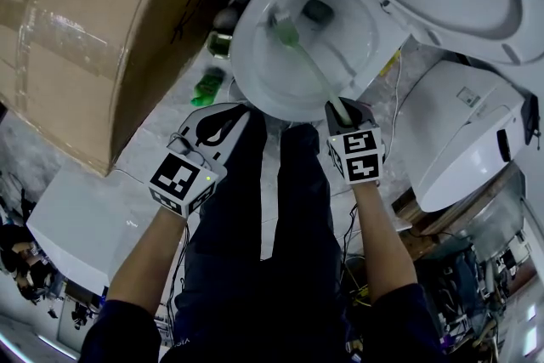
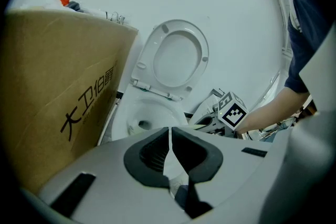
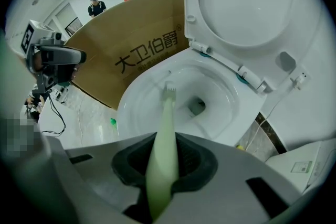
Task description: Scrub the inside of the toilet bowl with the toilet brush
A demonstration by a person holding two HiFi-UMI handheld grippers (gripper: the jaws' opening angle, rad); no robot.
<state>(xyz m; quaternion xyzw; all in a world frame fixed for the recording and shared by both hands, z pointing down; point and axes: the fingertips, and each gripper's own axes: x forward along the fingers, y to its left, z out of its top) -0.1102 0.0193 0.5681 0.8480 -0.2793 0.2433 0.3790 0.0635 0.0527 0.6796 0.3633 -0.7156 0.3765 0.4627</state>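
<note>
Soft even light, sheen on the glossy white ceramic toilet bowl (image 3: 142, 107); beyond it corners darken and bend

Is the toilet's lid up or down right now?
Up: the lid is tipped back behind the open bowl, where the brush reaches in.

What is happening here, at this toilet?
A person stands over the open toilet bowl with a hand-held gripper in each hand. The right hand-held gripper is shut on the handle of the pale green toilet brush, whose head is down inside the bowl. The left hand-held gripper is shut and empty, held off to the side, near a cardboard box.
</note>
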